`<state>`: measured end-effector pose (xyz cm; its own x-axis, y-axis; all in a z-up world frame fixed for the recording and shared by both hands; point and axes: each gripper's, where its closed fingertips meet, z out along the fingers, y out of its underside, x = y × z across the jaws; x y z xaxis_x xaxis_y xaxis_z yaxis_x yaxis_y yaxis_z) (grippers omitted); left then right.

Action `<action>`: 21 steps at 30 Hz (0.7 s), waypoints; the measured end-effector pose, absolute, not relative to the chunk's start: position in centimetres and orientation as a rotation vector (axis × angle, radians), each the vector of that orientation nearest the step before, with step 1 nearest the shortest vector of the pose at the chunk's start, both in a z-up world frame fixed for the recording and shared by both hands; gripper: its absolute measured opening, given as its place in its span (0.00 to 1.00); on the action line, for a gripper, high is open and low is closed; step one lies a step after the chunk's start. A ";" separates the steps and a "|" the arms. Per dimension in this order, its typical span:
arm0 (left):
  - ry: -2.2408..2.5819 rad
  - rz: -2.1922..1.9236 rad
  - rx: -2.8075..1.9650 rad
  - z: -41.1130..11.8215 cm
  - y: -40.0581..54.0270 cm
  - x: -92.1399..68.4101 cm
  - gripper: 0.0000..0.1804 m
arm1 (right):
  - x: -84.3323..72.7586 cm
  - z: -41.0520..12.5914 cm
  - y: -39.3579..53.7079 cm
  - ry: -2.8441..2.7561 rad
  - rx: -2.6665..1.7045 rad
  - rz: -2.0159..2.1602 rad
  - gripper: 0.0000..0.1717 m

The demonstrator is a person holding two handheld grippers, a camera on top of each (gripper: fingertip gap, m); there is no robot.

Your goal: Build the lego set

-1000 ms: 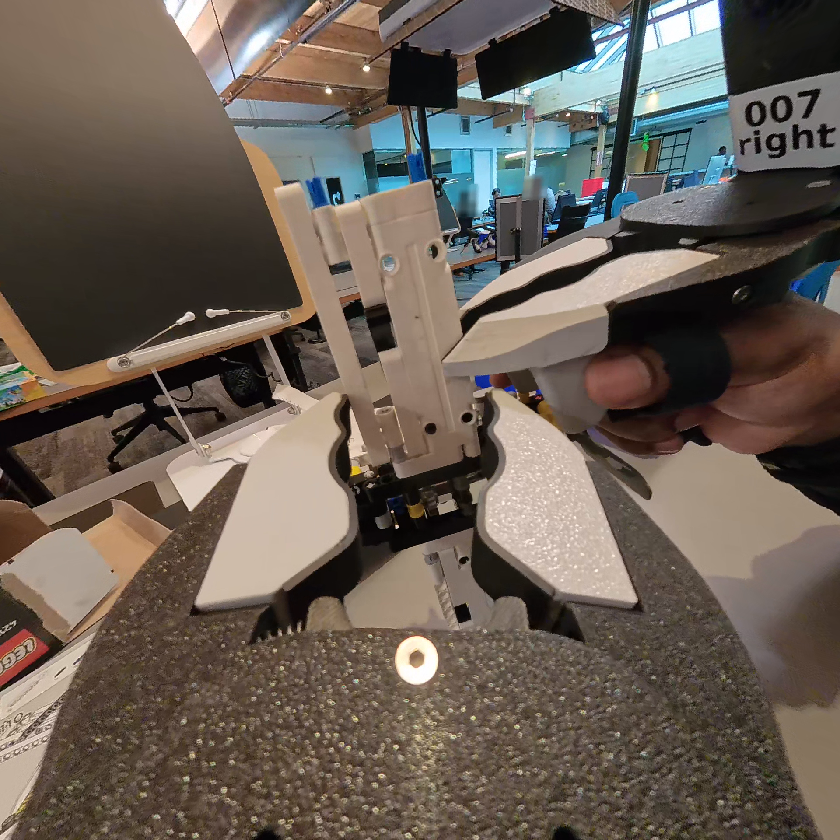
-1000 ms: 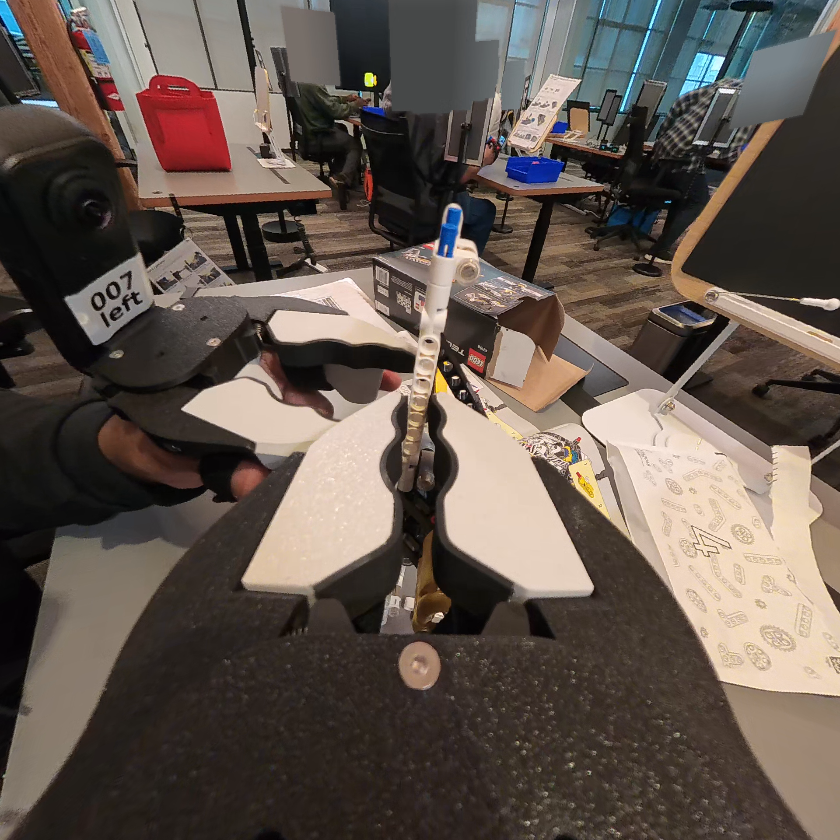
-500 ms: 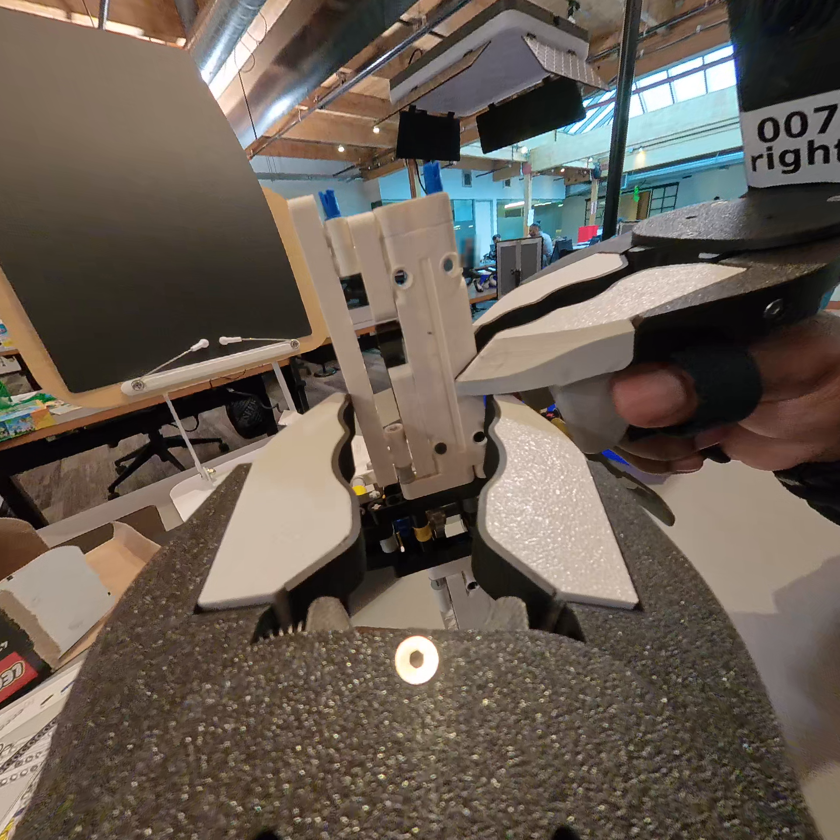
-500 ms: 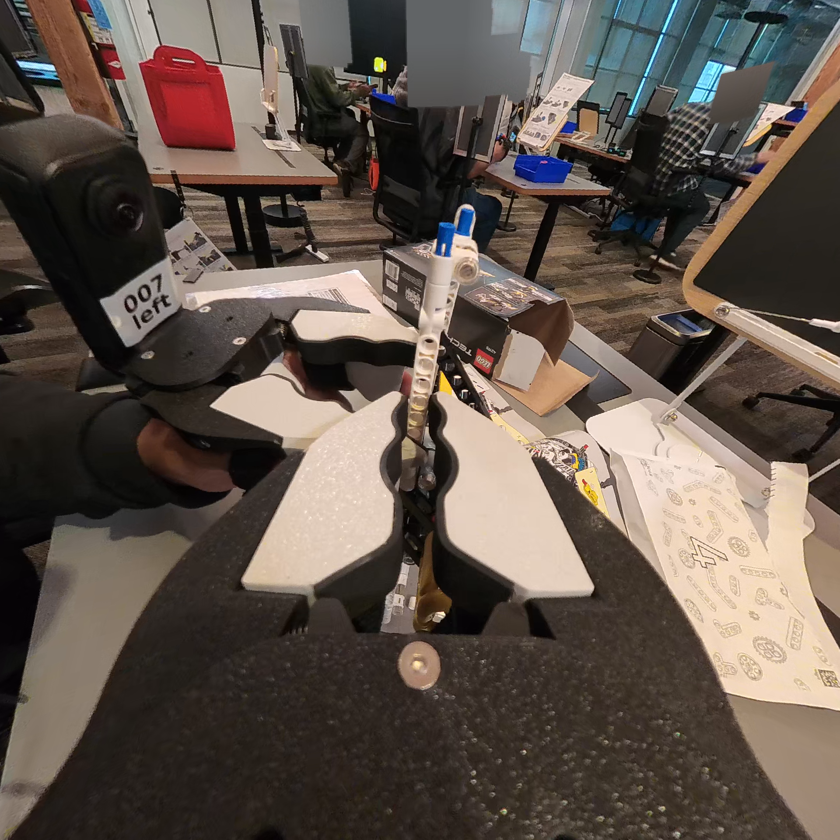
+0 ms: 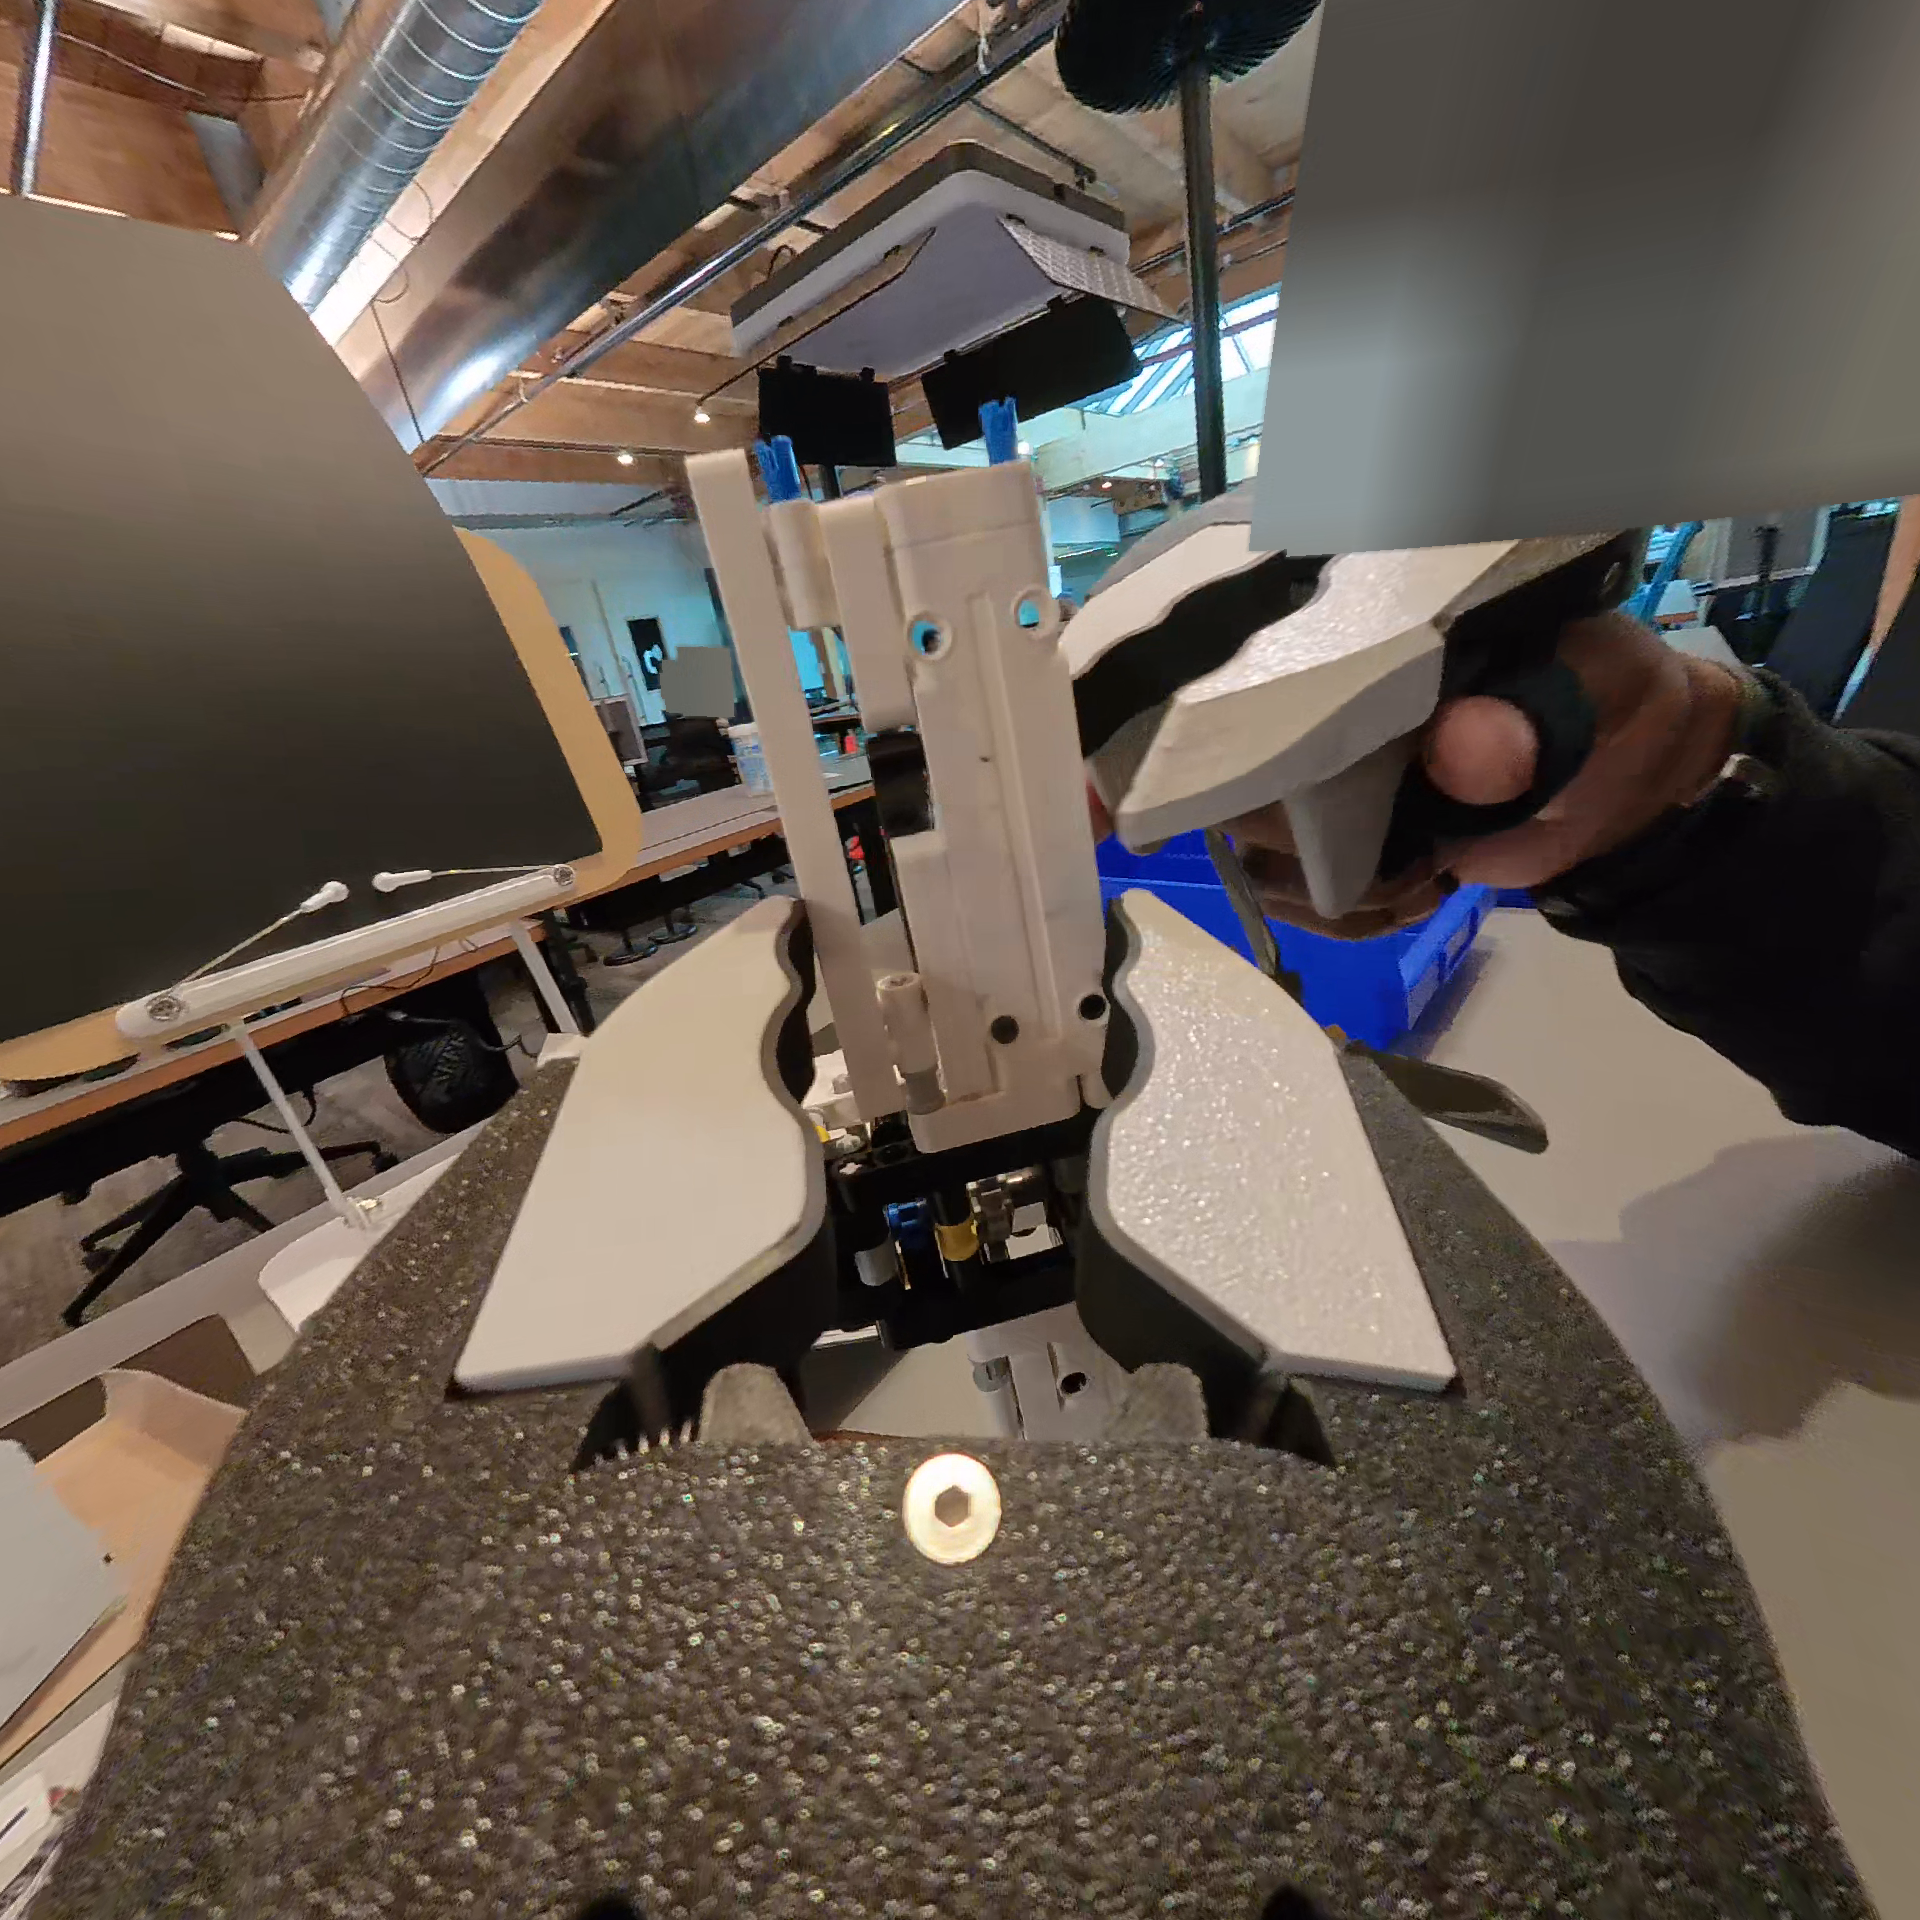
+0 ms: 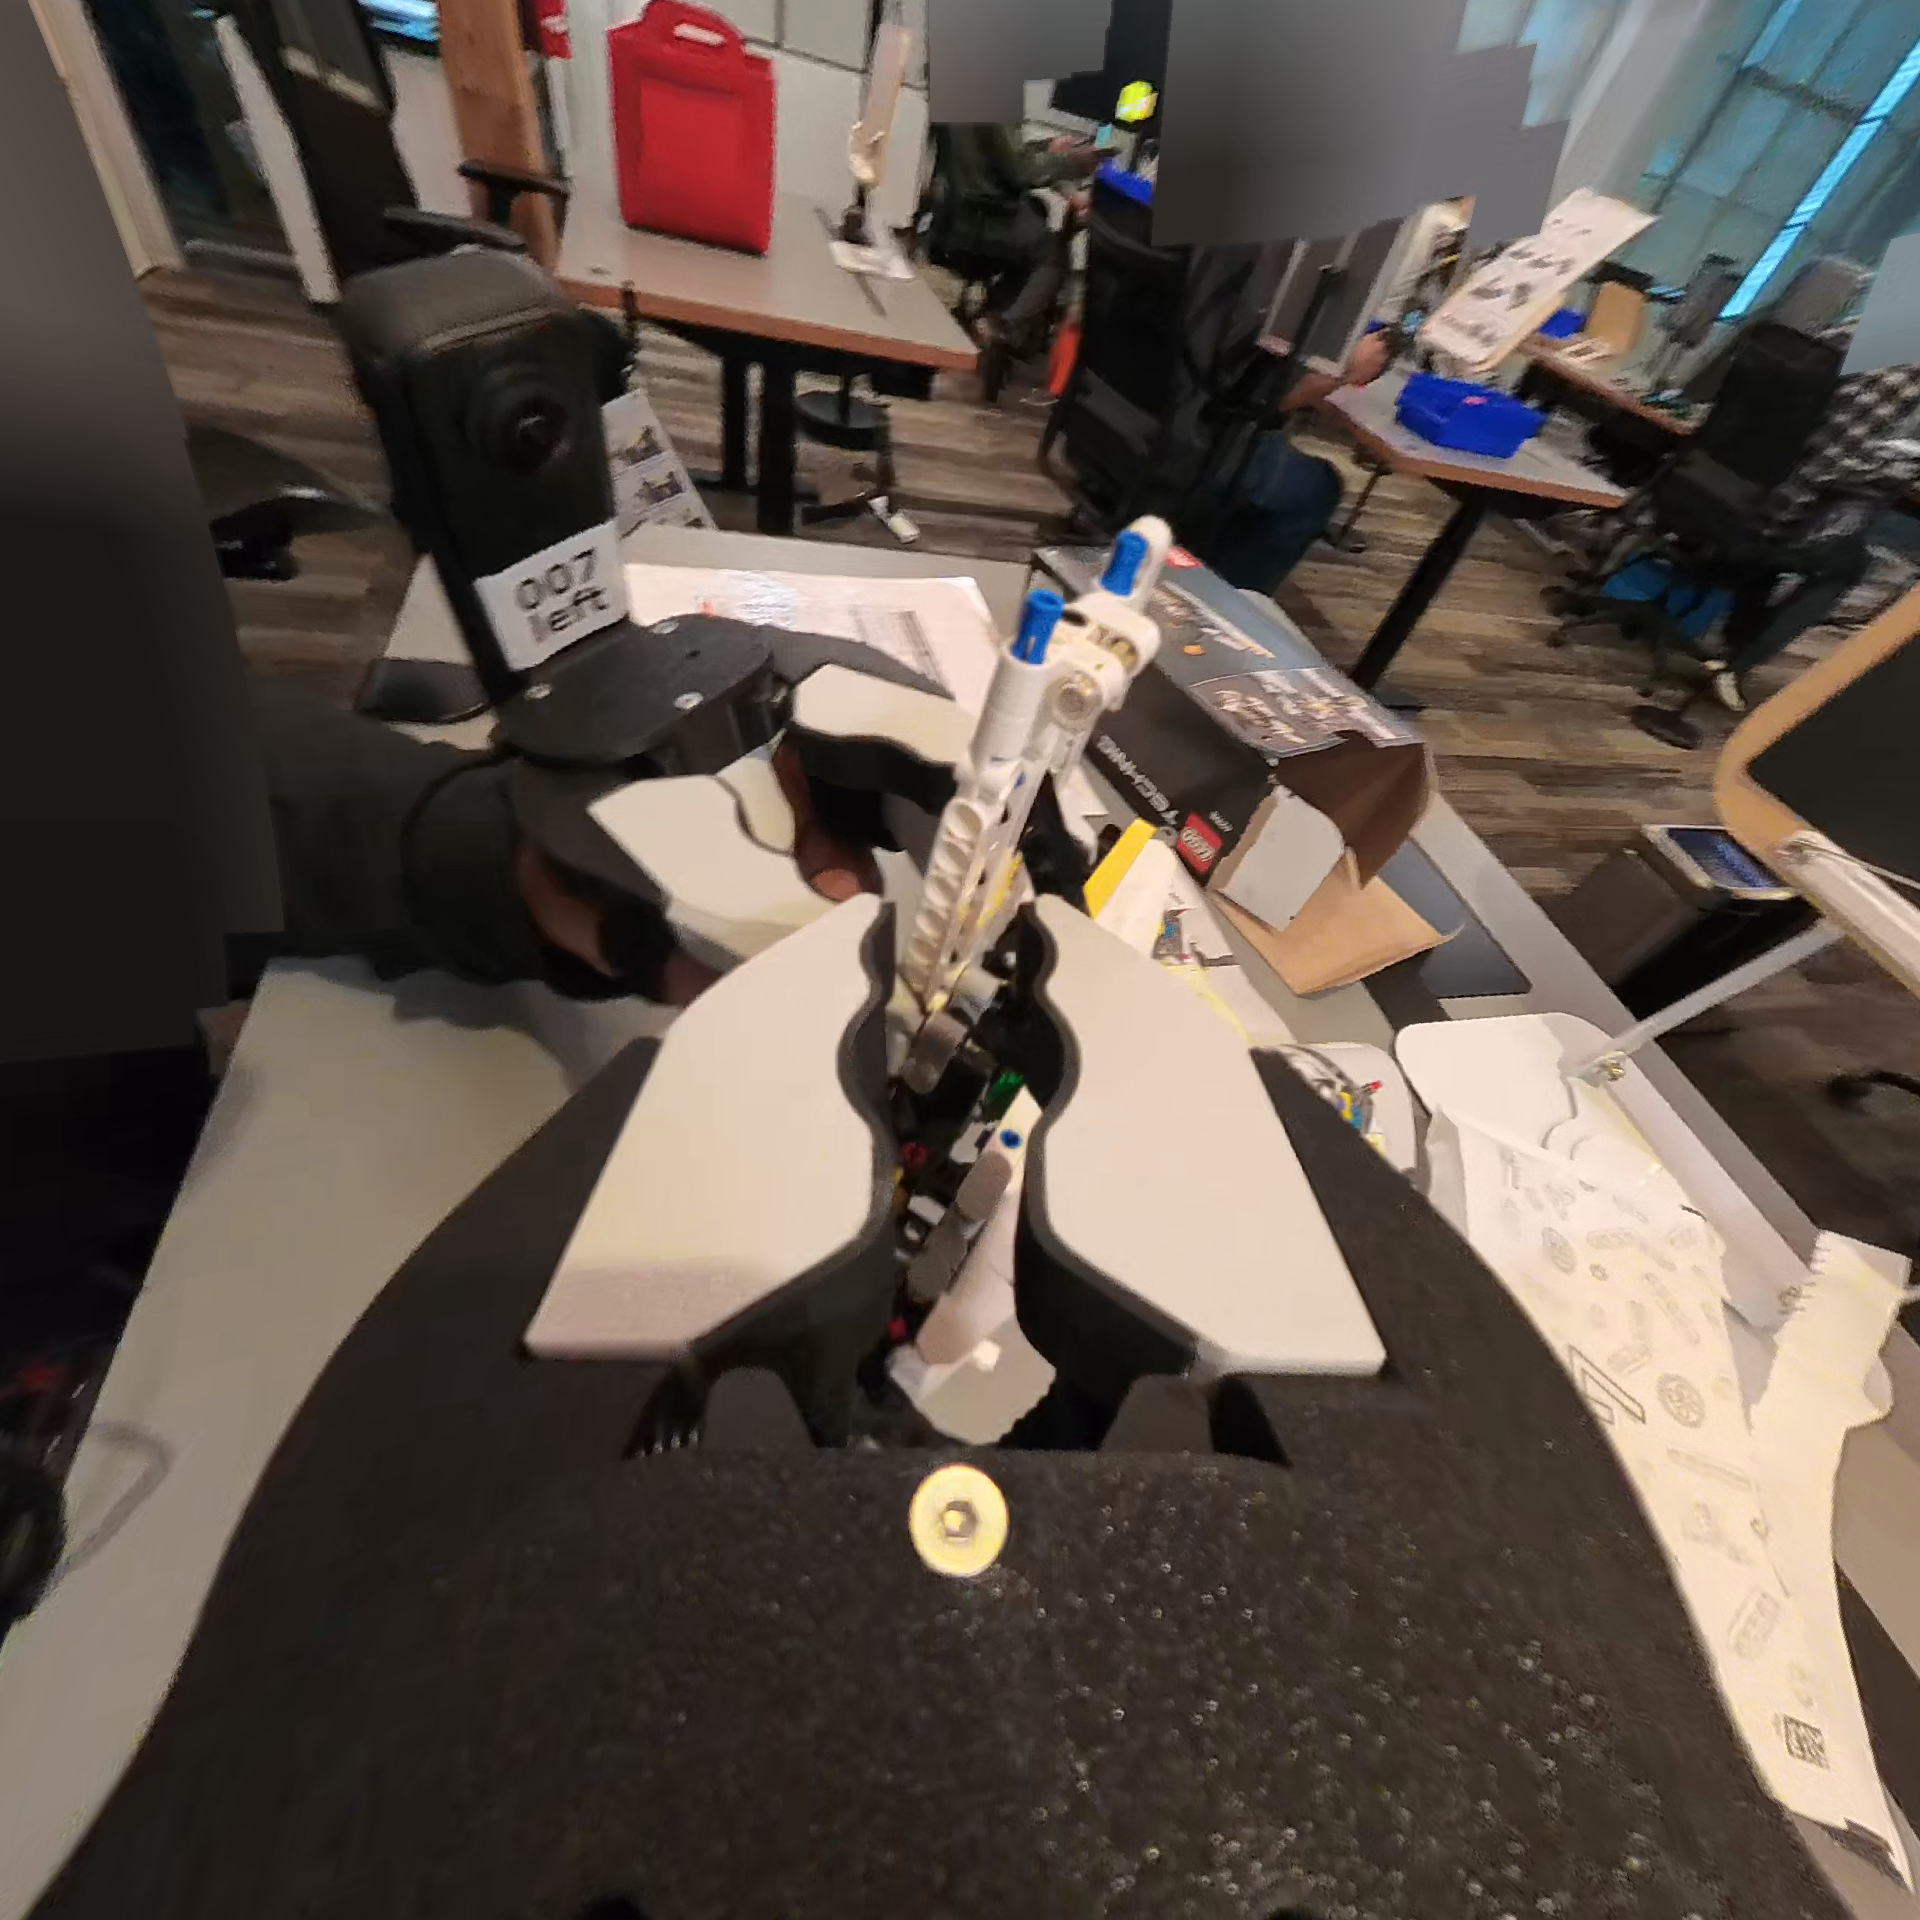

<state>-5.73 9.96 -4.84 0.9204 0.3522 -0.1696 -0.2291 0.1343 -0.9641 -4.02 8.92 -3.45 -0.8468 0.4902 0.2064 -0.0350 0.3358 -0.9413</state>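
Left fingers (image 5: 665,1143) set wide, both pads pressed on a white brick-built model (image 5: 966,831) — upright, blue pins at the top, black and yellow parts at its base. Model held off the grey table (image 5: 1714,1091). Right fingers (image 6: 1174,1143) spread a little around the same model's thin white beam (image 6: 977,852); gap visible beside the right-hand pad, no firm press seen, so right gripper (image 6: 961,925) reads as loosened. In the left view, right gripper's tips just beside the model's upper edge, contact unclear. Left gripper (image 5: 956,925) clamped. Nearby: opened cardboard box (image 6: 1299,748), printed sheet (image 6: 1662,1351), blue bin (image 5: 1382,966).
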 end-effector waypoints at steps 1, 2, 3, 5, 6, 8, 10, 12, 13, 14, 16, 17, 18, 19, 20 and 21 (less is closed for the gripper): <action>-0.097 0.404 -1.375 -4.9 9.9 -5.7 0.29 | -3.7 -3.4 9.0 -2.178 -0.372 1.533 0.12; -0.081 0.383 -1.379 -4.9 9.8 -5.7 0.29 | -3.3 -3.2 9.2 -2.197 -0.339 1.532 0.12; -0.061 0.359 -1.384 -4.9 9.7 -5.6 0.29 | -3.1 -2.9 9.5 -2.210 -0.306 1.528 0.12; -0.020 0.303 -1.394 -5.1 9.5 -5.6 0.29 | -2.9 -2.2 10.2 -2.210 -0.243 1.526 0.12; -0.009 0.269 -1.402 -5.3 9.4 -5.8 0.29 | -3.1 -1.8 10.5 -2.199 -0.217 1.531 0.12; 0.006 0.194 -1.421 -6.0 9.1 -6.2 0.29 | -4.1 -1.3 11.1 -2.159 -0.177 1.555 0.12; 0.006 0.119 -1.417 -6.4 8.7 -6.5 0.29 | -6.0 -1.6 11.4 -2.150 -0.190 1.574 0.13; 0.007 0.045 -1.418 -6.6 8.5 -6.6 0.29 | -7.7 -3.6 11.1 -2.238 -0.218 1.626 0.13; 0.014 0.009 -1.427 -6.8 8.5 -6.5 0.29 | -8.4 -4.9 10.8 -2.289 -0.229 1.658 0.13; 0.022 -0.019 -1.440 -7.0 8.5 -6.4 0.29 | -9.1 -5.9 10.4 -2.313 -0.221 1.697 0.13; 0.033 -0.055 -1.462 -7.5 8.7 -6.1 0.29 | -9.0 -6.8 9.4 -2.331 -0.102 1.841 0.13; 0.042 -0.089 -1.476 -7.8 8.9 -5.9 0.29 | -8.4 -6.7 8.9 -2.332 -0.025 1.943 0.13; 0.057 -0.132 -1.475 -7.9 8.9 -5.5 0.29 | -7.8 -6.4 8.6 -2.326 0.044 2.046 0.12; 0.069 -0.183 -1.463 -7.8 8.8 -5.2 0.29 | -7.3 -6.0 8.5 -2.313 0.094 2.135 0.14; 0.077 -0.236 -1.461 -7.8 8.7 -4.9 0.29 | -7.1 -5.8 8.4 -2.307 0.131 2.191 0.14; 0.086 -0.286 -1.459 -7.8 8.7 -4.6 0.29 | -6.8 -5.8 8.3 -2.309 0.169 2.228 0.15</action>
<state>-4.64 8.71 -7.84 0.9631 -0.2434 0.1149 0.1391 0.0848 -0.9866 -6.82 8.28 -5.85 -0.9919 -0.1252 0.0217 -0.0262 0.0343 -0.9991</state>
